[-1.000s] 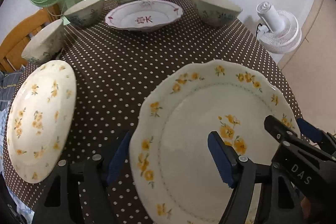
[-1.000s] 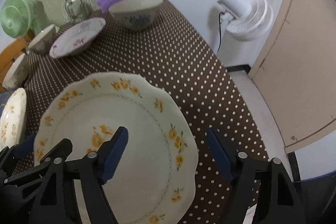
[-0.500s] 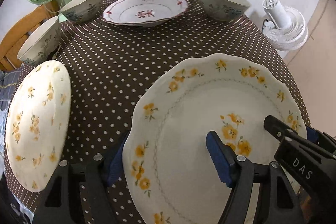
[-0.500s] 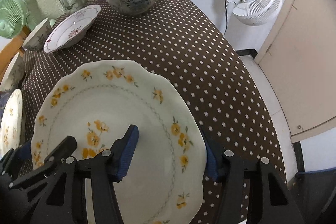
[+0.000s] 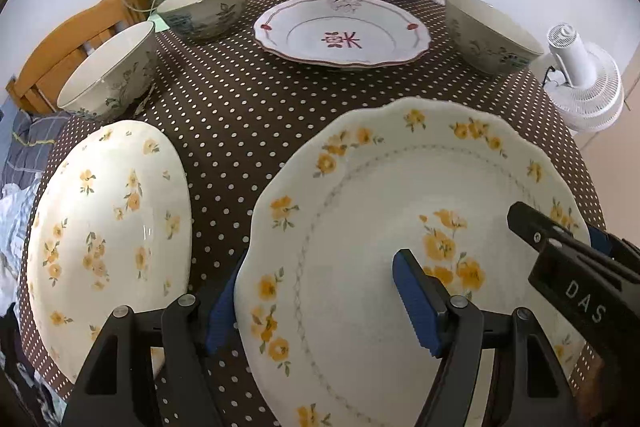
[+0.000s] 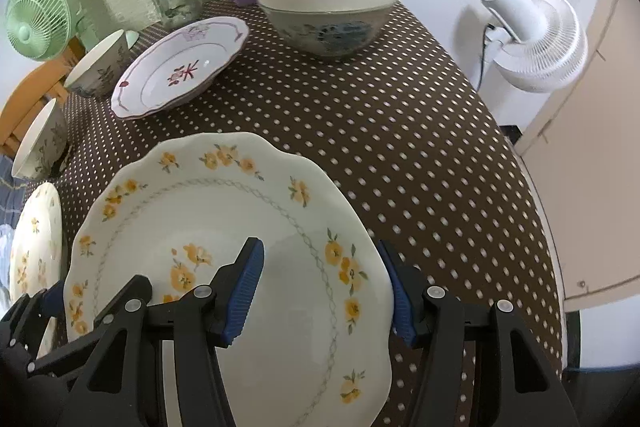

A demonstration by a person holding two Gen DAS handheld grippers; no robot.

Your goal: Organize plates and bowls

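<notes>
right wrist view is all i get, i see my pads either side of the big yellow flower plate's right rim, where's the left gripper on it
Observer: The left gripper straddles the left rim of the big plate: one blue pad sits outside the rim, the other over the plate's face. I cannot tell whether it is clamping.
Operator: ok and the small floral plate on the left, i only get a sliver, is it touching ours
Observer: No. The small floral plate lies apart from it, with a strip of dotted tablecloth between them.
</notes>
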